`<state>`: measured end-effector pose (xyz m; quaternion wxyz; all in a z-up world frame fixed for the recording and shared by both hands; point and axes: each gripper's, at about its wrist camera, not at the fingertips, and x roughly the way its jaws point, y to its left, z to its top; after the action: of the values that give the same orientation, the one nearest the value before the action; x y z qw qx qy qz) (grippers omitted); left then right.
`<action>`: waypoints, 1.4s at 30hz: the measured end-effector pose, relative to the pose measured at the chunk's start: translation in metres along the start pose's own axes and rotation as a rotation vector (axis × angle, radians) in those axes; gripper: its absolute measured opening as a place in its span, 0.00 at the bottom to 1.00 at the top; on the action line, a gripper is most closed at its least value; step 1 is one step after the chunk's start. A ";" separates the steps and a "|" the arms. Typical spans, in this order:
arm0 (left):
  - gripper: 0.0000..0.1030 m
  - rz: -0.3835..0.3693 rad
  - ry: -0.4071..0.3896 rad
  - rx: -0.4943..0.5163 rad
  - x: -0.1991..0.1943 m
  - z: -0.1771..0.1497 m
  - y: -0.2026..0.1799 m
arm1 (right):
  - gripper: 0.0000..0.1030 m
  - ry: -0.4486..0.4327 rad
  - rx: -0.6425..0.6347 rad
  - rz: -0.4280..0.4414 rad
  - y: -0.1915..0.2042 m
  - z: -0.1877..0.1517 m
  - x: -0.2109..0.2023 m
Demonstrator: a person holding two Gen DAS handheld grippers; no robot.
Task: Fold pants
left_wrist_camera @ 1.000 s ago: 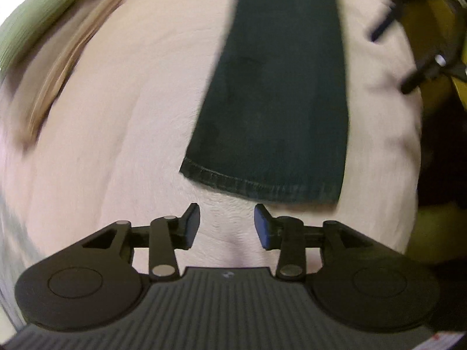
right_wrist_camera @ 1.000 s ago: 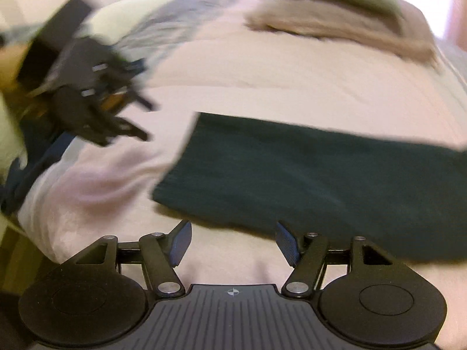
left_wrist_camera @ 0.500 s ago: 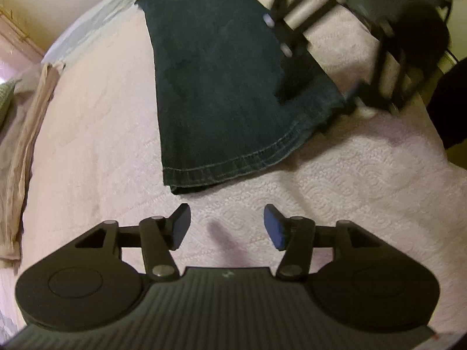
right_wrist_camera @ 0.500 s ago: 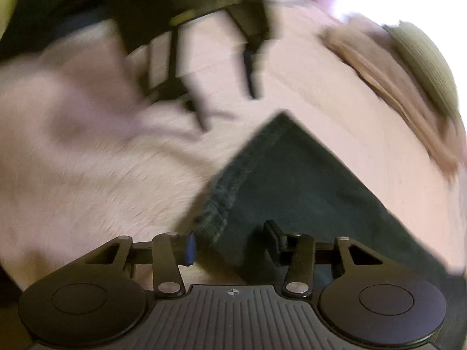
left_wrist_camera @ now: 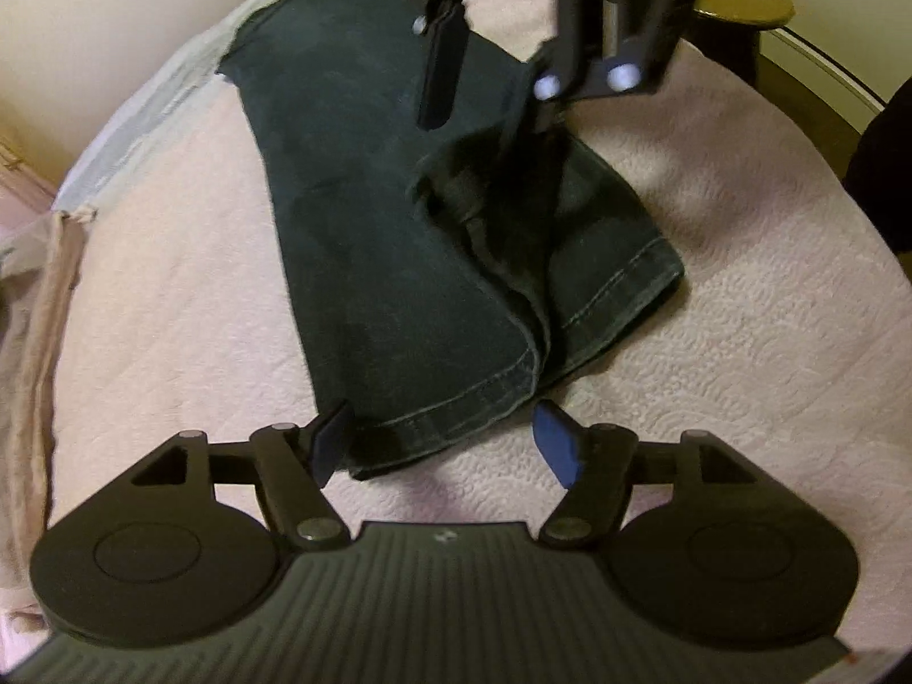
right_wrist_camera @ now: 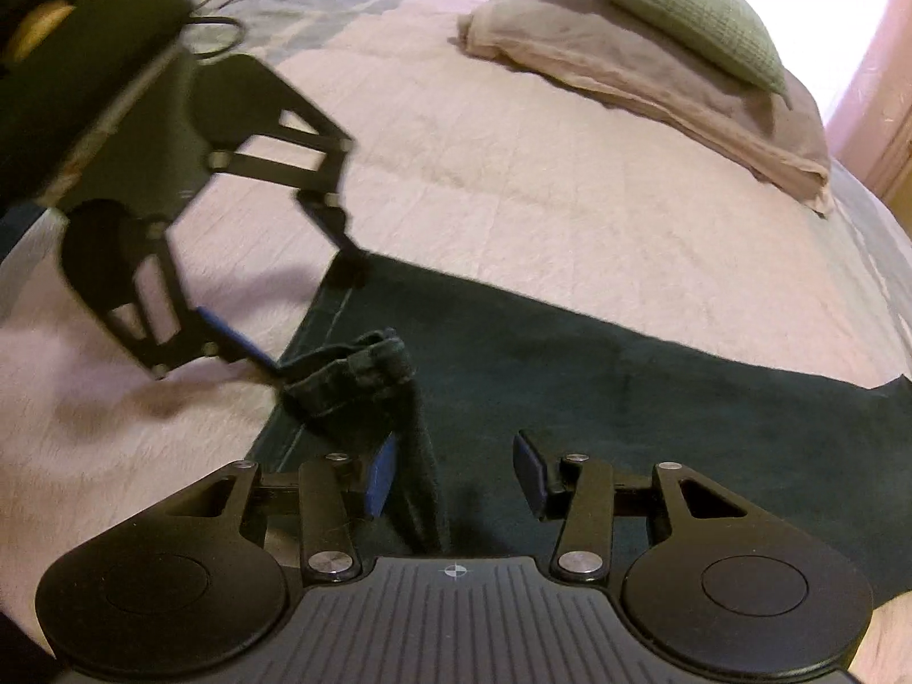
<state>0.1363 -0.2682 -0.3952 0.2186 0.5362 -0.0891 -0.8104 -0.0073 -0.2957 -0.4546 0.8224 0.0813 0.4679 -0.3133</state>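
Dark green-blue pants (left_wrist_camera: 370, 228) lie flat on a pink quilted bed (left_wrist_camera: 171, 313), the leg hems nearest me. My left gripper (left_wrist_camera: 442, 439) is open, low over the quilt, its fingers straddling the near hem corner. My right gripper (left_wrist_camera: 487, 125) reaches in from above at the other side of the hem. In the right wrist view the pants (right_wrist_camera: 627, 399) stretch off to the right. The right gripper (right_wrist_camera: 453, 481) is open, and a raised fold of hem (right_wrist_camera: 365, 370) stands between its fingers, against the left pad. The left gripper (right_wrist_camera: 310, 310) shows at the hem's far corner.
A green pillow (right_wrist_camera: 684, 5) rests on beige pillows (right_wrist_camera: 627, 85) at the head of the bed. A folded beige cloth (left_wrist_camera: 40, 313) lies along the bed's left side. A yellow round stool (left_wrist_camera: 741, 5) stands beyond the bed's edge.
Both grippers have come down to the leg hem from opposite sides. The hem by the right gripper has bunched up into a raised fold, and the left gripper's fingers now straddle the hem corner.
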 end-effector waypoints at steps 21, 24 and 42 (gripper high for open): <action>0.73 0.048 -0.080 0.134 -0.012 -0.007 0.003 | 0.12 -0.067 -0.124 -0.046 0.040 -0.001 -0.004; 0.73 0.100 -0.101 0.164 -0.009 0.004 0.010 | 0.12 -0.073 -0.011 -0.021 0.018 0.013 -0.017; 0.09 -0.015 -0.137 0.233 -0.060 0.154 0.155 | 0.11 -0.210 0.495 0.006 -0.127 0.035 -0.137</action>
<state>0.0565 -0.3930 -0.2235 0.1420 0.5020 -0.1935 -0.8309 -0.1076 -0.3512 -0.3027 0.8225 0.2483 0.2888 -0.4224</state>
